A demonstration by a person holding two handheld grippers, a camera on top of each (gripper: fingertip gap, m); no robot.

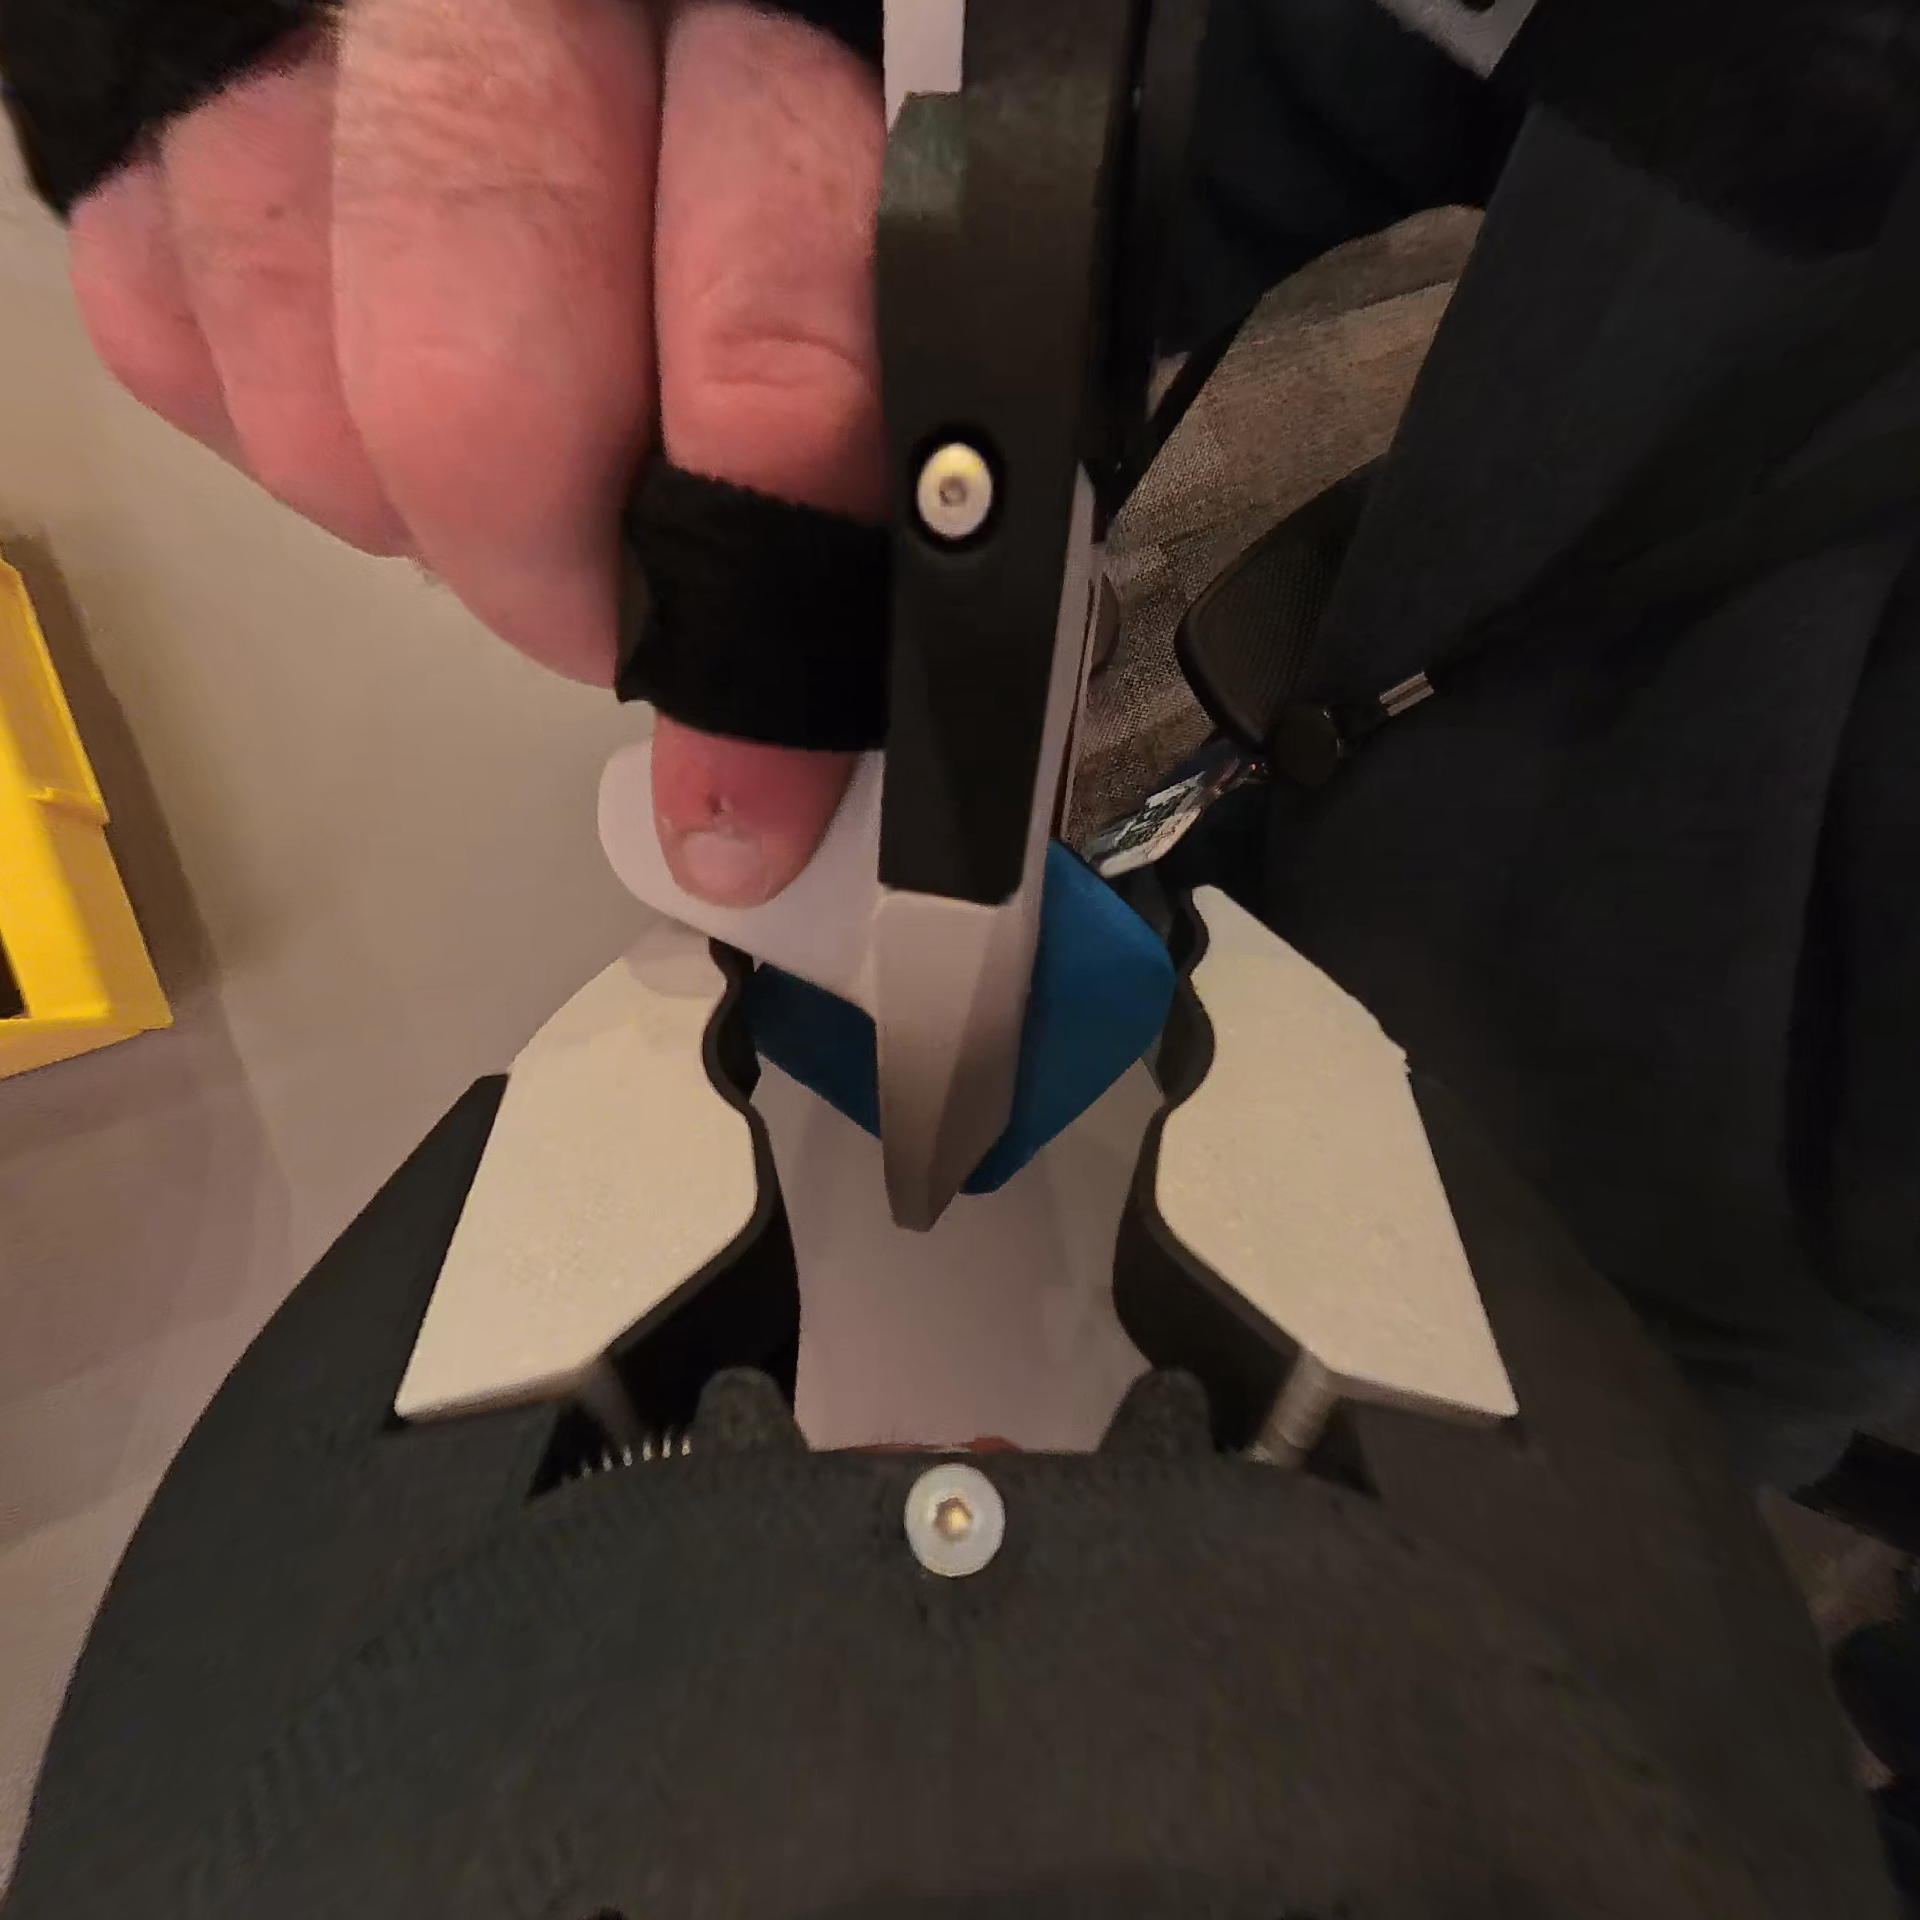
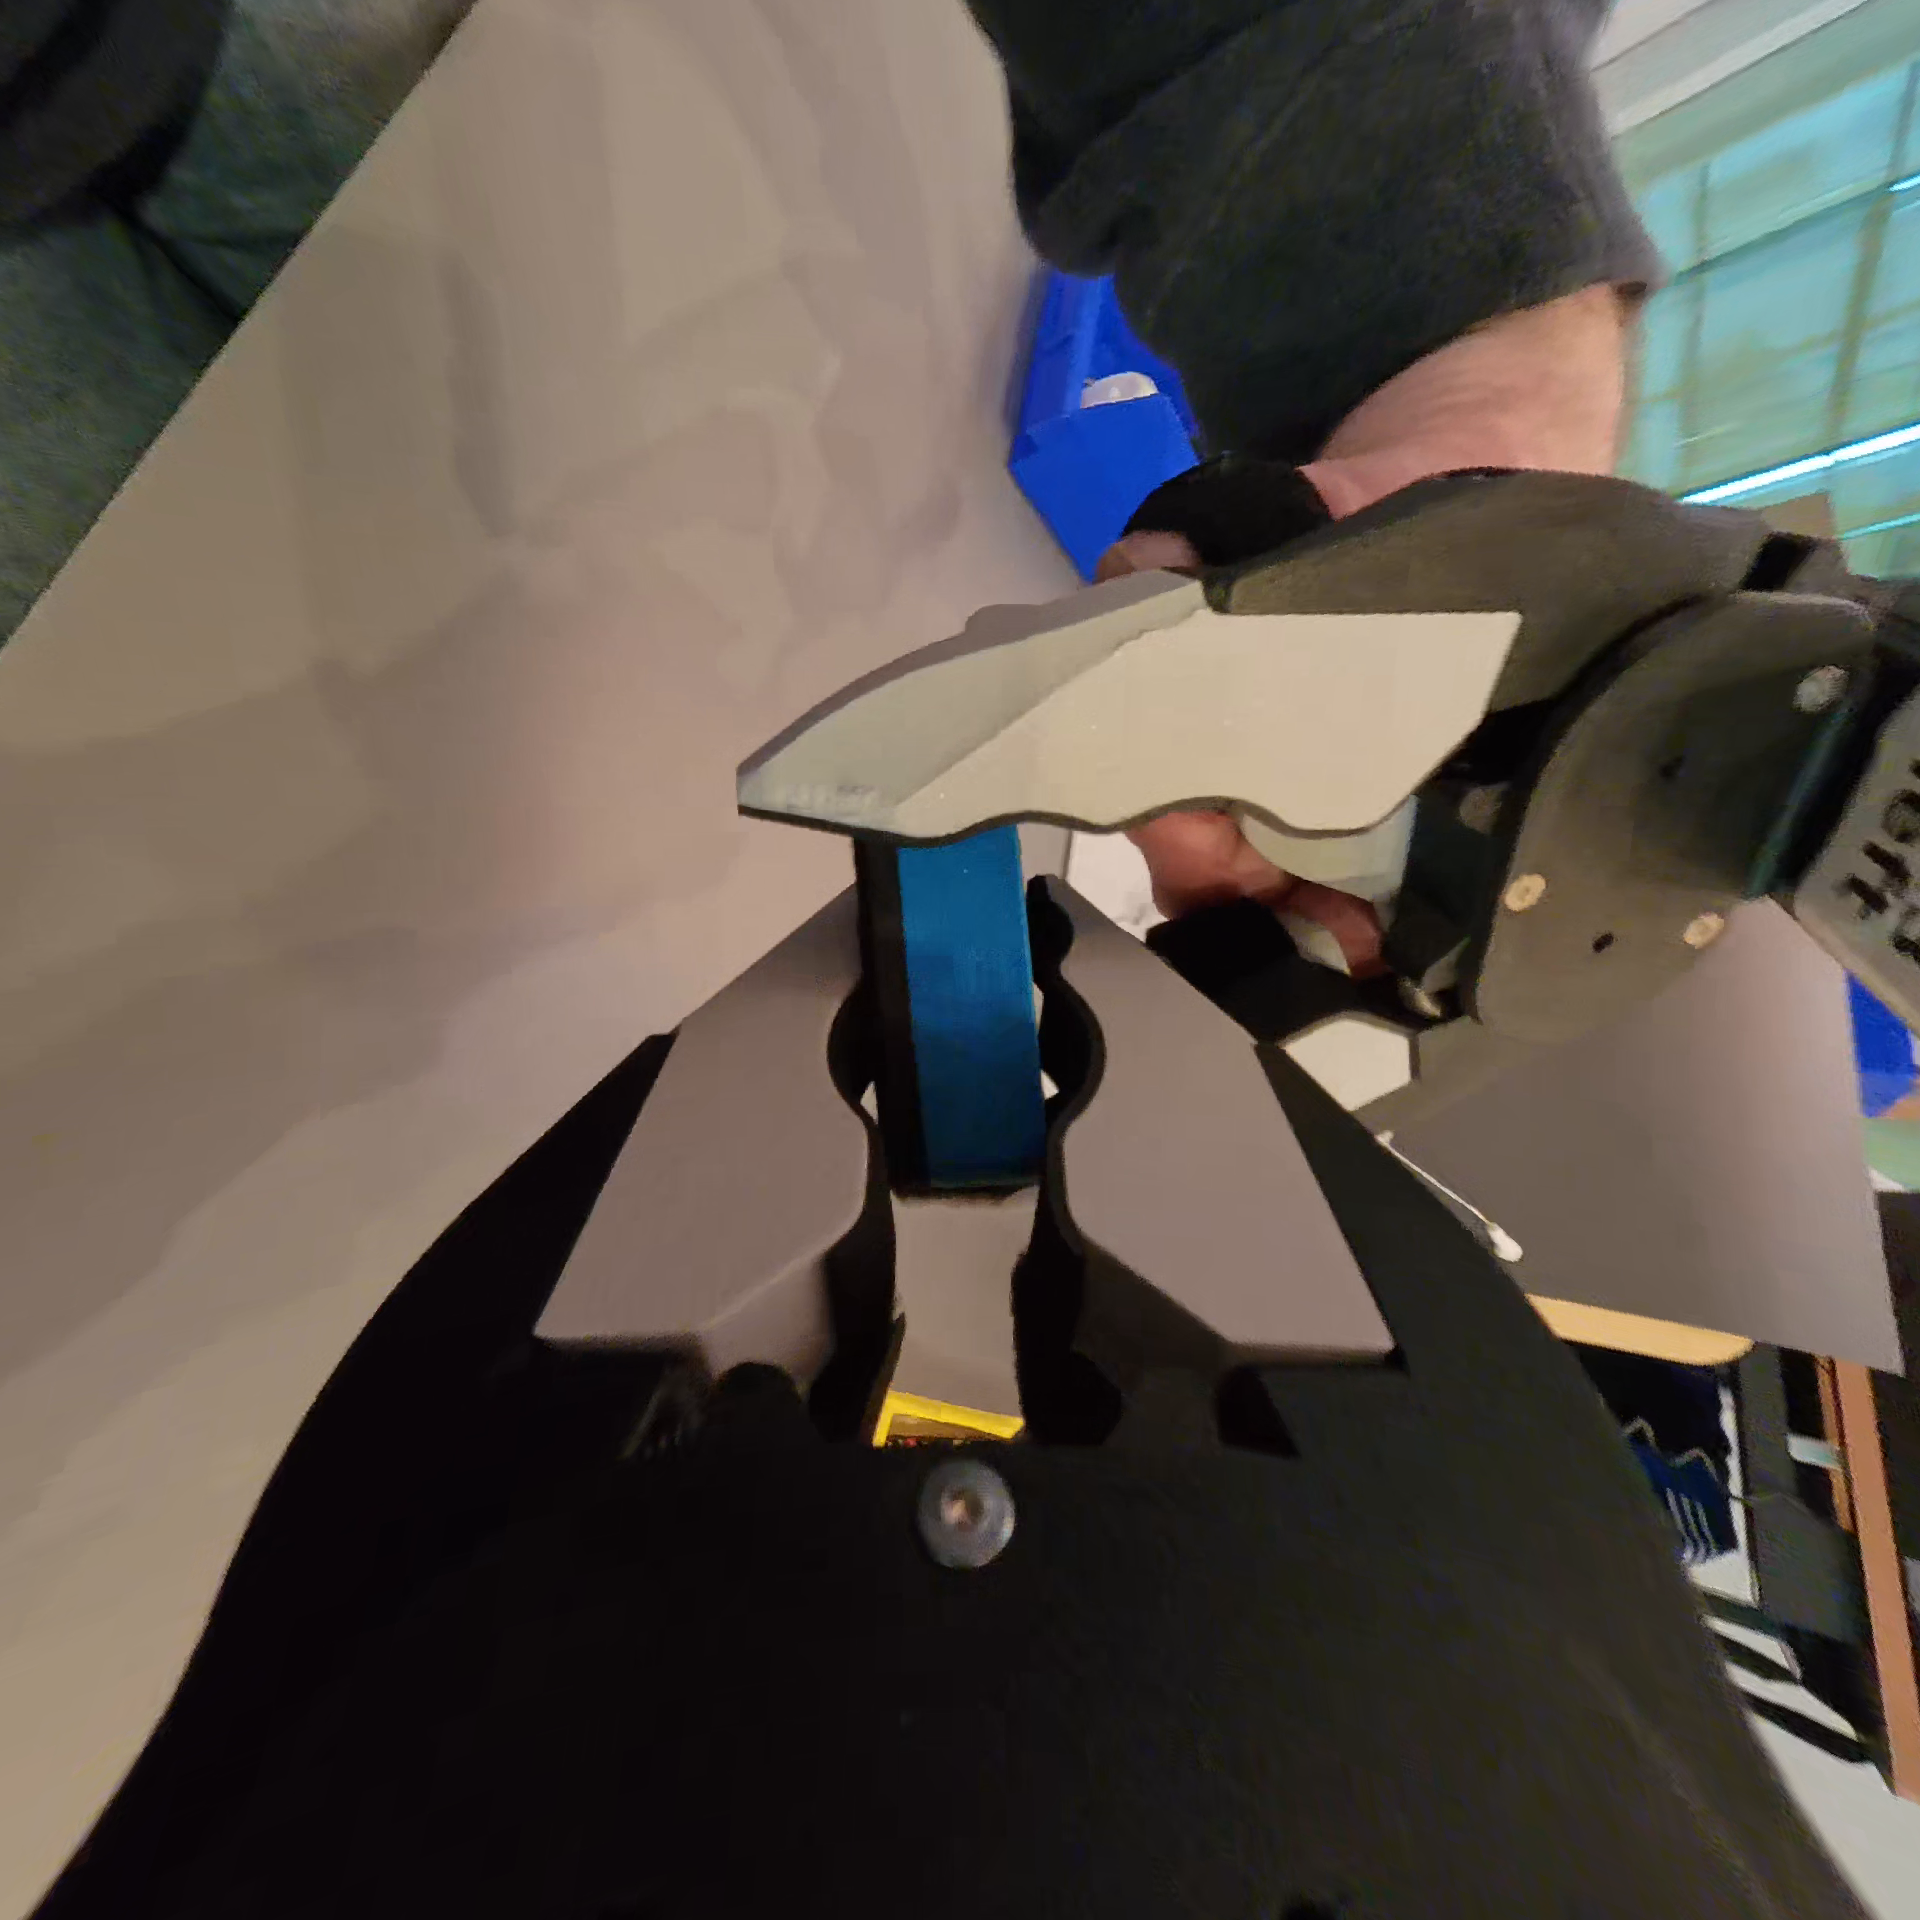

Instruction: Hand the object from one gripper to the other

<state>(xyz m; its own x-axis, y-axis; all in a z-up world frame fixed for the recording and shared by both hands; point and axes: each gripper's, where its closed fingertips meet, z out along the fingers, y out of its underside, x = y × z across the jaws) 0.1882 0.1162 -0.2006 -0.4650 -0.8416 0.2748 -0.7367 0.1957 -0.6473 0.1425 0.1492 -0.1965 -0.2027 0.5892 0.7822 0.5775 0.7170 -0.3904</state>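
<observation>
Blue plastic block [image 2: 966, 997] is off the bench [image 2: 468, 520], in mid-air, pinched by both grippers at once. R gripper [image 2: 961, 1039]: jaws narrow, pressed on the block's two broad faces, so it shows edge-on in the right wrist view. L gripper [image 1: 956, 1008]: jaws a bit wider, tips touching the block's opposite ends, approx. at right angles to the R grip. One pale L finger [image 2: 1039, 727] lies across the block's top end.

Handling, my guess: looks like a printed part w/ layer lines, so stiff, light, not fragile. Matte faces w/ rounded corners, so decent friction on the flats, but a corner could roll out of a shallow pinch. Best hold is flat faces, mid-body, deep in the pad notches. With both grips on, whichever gives must let go cleanly or the block twists.

Containers: yellow bin [image 1: 62, 883] at the bench edge in the left wrist view; dark opening, contents can't tell. Blue bin [image 2: 1091, 457] on the bench behind the person's hand [image 2: 1475, 416]; a small pale item [image 2: 1117, 390] sits in it, too blurred to ID.
</observation>
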